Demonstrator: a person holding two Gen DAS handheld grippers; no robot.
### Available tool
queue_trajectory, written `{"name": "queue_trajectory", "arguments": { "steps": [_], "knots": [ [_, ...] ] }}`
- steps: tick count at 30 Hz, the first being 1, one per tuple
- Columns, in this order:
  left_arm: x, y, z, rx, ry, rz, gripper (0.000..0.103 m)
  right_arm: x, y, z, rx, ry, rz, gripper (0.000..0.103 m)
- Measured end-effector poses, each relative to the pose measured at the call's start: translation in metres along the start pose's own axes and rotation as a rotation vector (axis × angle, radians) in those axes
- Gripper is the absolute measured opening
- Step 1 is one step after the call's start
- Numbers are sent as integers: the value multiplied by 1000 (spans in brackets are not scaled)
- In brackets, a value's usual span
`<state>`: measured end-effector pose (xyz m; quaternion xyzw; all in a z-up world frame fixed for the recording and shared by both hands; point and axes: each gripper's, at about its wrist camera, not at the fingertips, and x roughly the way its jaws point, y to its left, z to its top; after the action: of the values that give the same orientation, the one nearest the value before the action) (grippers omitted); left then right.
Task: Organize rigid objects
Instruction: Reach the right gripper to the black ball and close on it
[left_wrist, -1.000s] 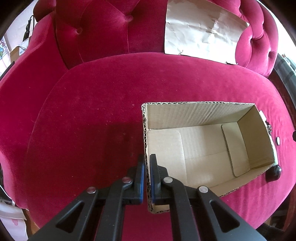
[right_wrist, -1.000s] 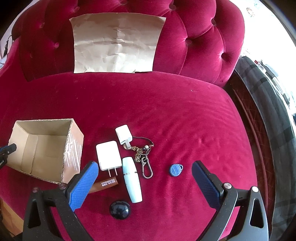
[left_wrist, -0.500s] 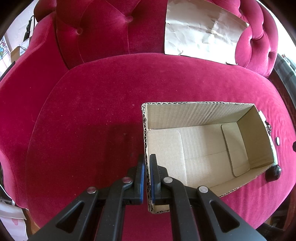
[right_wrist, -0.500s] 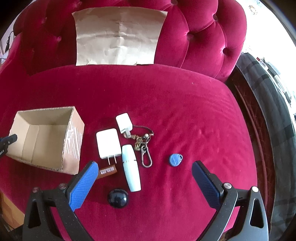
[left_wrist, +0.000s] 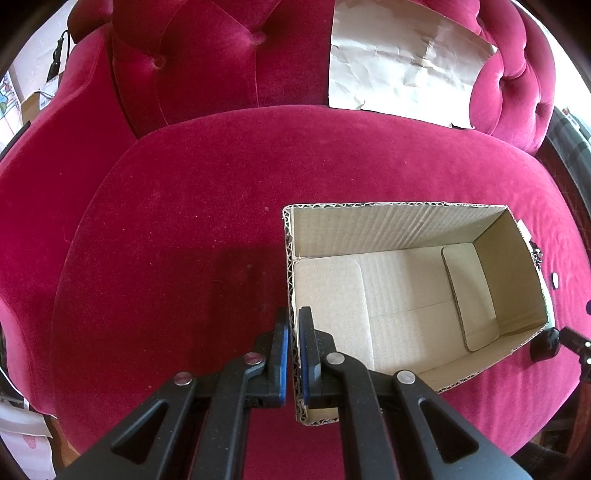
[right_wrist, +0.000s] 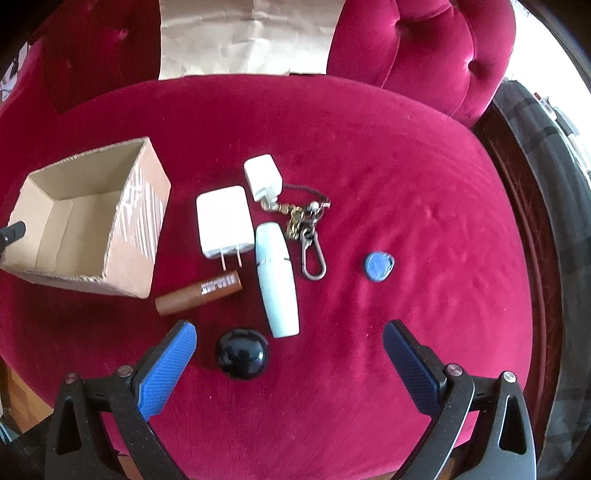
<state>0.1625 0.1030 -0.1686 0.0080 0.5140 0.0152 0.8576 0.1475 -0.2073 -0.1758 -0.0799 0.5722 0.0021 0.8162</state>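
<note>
An open, empty cardboard box sits on the red velvet seat. My left gripper is shut on the box's near left wall. Right of the box lie a large white charger, a small white charger with a keychain and clip, a pale blue tube, a brown tube, a black round knob and a blue tag. My right gripper hangs open just above the seat, with the black knob and the pale tube's end between its fingers.
A crumpled sheet of brown paper leans on the tufted backrest. The seat's front edge lies just under both grippers. A dark wooden frame and grey fabric border the seat on the right.
My right gripper has sunk toward the seat and tipped downward, so the small objects look larger and closer. The left gripper and the box have stayed still.
</note>
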Motion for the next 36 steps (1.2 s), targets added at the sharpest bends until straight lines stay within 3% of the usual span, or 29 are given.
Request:
{"name": "queue_trajectory", "arguments": {
  "steps": [9,23,33,35,36],
  "knots": [
    [-1,0,-2,-3,-4,1,5,23,3,-9,11,83,21,103],
    [0,6,-2,-21,-7,-37,5,29,12,-13,38,100,78,98],
    [-1,11,-1,-31,-6,-58,5,31,11,-8,34,110,102,74],
    [-1,11,-1,-31,-6,-59,5,30,15,-8,31,107,105,59],
    [-1,11,-1,-30,-6,-59,5,29,15,-9,30,106,108,41]
  ]
}}
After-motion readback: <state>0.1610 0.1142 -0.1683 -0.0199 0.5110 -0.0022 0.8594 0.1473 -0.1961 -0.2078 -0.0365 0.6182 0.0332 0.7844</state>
